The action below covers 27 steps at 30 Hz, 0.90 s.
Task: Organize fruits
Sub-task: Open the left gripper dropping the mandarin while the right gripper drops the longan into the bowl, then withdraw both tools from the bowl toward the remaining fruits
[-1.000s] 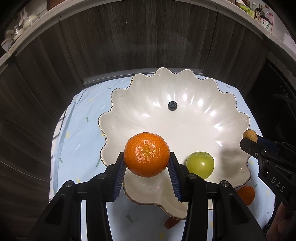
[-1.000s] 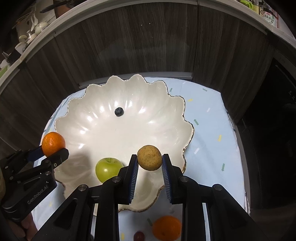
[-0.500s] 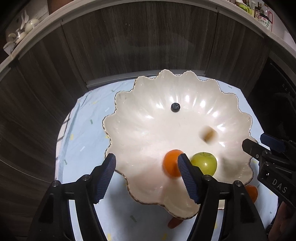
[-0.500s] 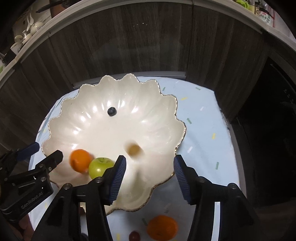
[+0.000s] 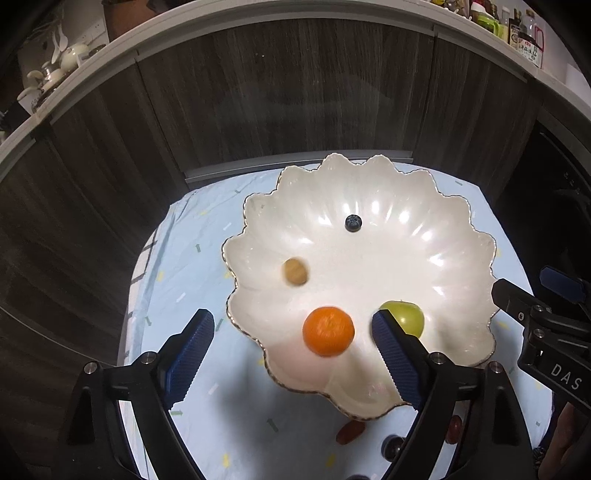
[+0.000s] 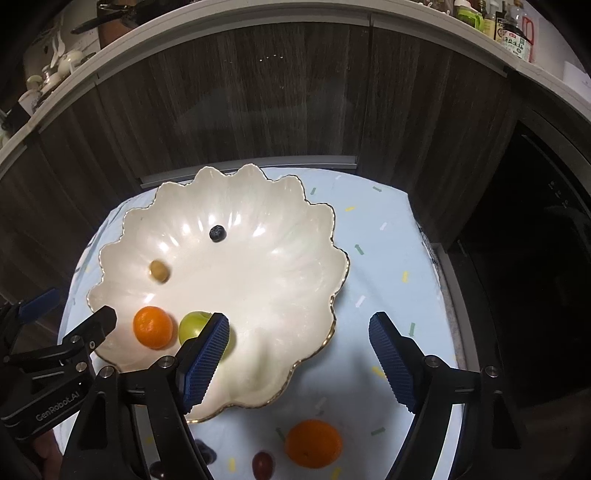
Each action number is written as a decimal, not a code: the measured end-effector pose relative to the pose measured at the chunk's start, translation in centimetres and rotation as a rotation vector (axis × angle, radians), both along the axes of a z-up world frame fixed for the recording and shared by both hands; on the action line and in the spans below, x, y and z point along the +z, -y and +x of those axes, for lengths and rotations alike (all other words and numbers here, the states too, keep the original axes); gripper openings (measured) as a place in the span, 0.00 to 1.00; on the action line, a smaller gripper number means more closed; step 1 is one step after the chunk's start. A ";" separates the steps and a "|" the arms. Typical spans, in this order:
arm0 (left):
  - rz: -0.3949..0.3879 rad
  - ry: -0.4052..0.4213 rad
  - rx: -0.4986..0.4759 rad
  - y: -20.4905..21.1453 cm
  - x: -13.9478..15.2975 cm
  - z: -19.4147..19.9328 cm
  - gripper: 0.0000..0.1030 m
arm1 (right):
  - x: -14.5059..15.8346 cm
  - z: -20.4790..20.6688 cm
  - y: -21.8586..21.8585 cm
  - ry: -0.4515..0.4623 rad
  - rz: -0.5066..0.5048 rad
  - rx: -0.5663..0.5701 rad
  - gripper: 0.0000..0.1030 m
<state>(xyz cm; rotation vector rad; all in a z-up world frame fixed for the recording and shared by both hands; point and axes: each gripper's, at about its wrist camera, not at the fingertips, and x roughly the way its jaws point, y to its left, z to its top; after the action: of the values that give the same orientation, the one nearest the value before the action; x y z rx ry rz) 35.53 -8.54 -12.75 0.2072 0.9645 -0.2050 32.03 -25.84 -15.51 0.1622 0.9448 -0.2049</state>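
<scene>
Both my tongs have dropped their fruit into the bowl and gape wide; the loose orange lies nearest my right tongs, just below them.

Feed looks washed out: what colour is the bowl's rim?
Gold trim on the white bowl's rim, clearest in the right wrist view.

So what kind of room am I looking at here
Most likely a home kitchen. Dark wood cabinet doors run under a countertop holding sauce bottles and white teaware, and a scalloped fruit bowl sits on a cloth-covered table.
</scene>
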 end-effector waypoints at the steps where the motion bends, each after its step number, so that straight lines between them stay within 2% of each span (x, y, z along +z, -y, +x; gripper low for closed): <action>1: 0.000 0.003 0.000 0.0 0.2 -0.2 0.85 | 0.1 -0.2 0.0 0.004 -0.001 0.000 0.76; 27: -0.004 0.075 -0.014 -0.6 4.4 -5.5 0.85 | 3.8 -5.1 -0.6 0.071 -0.018 -0.013 0.76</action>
<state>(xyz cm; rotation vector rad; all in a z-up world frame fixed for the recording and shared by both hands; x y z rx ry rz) 30.04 -7.98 -8.39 0.2166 0.8879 -0.2112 26.92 -25.20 -11.67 0.1577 0.8715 -0.2186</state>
